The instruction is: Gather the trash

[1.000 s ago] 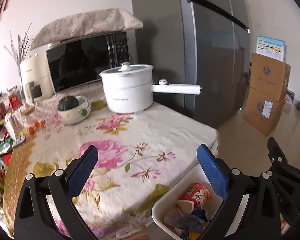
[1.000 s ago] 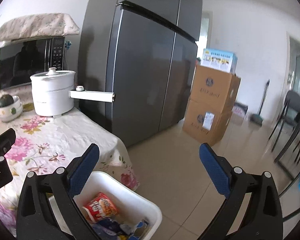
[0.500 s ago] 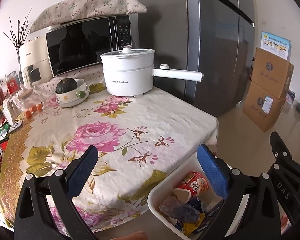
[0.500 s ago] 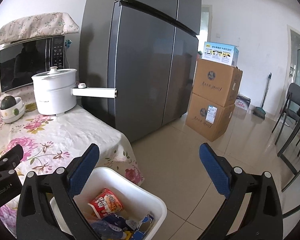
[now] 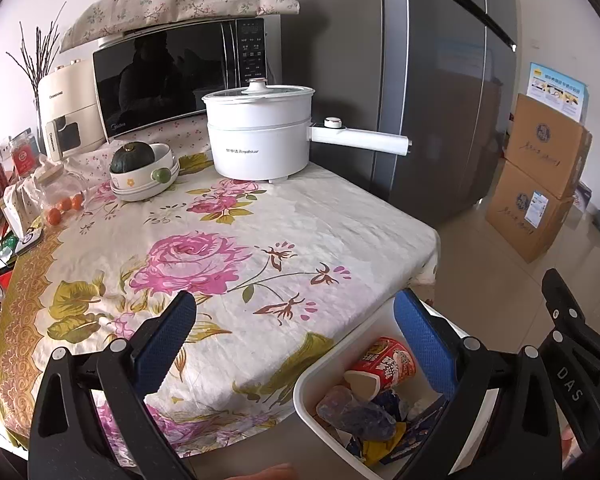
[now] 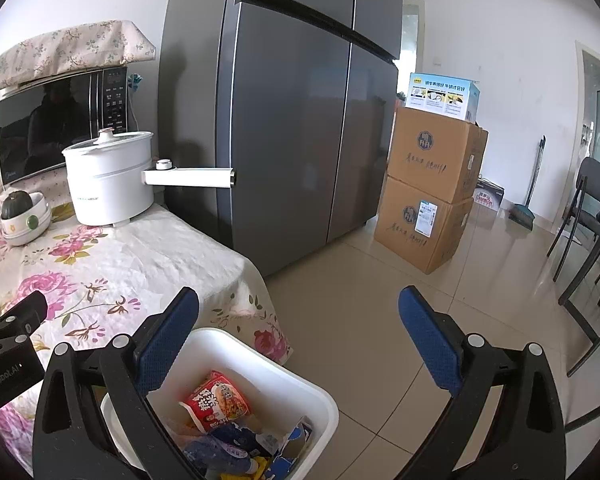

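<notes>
While both hand-held grippers point(image 5: 296, 336) point(image 6: 300, 334) gape, bin point(image 6: 300, 384) below.

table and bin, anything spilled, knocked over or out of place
Nothing stands out. The trash, including a red noodle cup, sits inside the white bin beside the table. The white pot stands upright, its handle jutting past the table edge. Both tongs are open, holding nothing.

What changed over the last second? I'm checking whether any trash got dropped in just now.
Nothing was grabbed or released. Both cameras rose and drew back, showing more tablecloth. The left gripper and right gripper stayed open and empty. The noodle cup stayed in the white bin.
</notes>
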A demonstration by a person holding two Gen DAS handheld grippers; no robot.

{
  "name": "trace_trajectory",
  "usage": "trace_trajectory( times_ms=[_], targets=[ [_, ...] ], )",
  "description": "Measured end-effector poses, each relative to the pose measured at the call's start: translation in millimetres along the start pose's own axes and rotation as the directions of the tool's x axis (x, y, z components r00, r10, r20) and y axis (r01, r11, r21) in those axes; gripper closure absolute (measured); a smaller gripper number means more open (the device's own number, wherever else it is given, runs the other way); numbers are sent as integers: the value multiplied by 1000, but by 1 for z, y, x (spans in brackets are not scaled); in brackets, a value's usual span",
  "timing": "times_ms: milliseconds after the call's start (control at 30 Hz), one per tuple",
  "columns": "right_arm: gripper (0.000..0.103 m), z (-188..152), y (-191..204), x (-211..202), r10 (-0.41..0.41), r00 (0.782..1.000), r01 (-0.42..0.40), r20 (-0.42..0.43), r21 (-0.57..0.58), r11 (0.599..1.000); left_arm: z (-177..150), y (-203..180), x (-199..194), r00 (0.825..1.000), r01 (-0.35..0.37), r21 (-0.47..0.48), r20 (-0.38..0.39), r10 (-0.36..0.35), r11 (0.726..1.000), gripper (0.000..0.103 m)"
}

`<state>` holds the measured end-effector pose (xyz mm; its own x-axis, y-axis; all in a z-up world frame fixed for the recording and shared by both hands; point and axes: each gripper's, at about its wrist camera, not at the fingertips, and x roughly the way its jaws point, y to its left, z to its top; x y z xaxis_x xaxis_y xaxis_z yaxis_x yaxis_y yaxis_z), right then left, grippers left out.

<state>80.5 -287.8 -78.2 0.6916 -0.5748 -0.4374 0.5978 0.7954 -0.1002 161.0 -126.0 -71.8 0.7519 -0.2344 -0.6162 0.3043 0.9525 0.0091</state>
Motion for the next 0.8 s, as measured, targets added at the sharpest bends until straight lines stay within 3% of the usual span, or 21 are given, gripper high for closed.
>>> trace_trajectory(
  times_ms=[800],
  targets=[
    [7, -2, 0, 4, 6, 1000, -6, -26, 7, 1000, -3, -3, 0, 1000, 5, 8, -14, -5, 1000, 7]
  ],
)
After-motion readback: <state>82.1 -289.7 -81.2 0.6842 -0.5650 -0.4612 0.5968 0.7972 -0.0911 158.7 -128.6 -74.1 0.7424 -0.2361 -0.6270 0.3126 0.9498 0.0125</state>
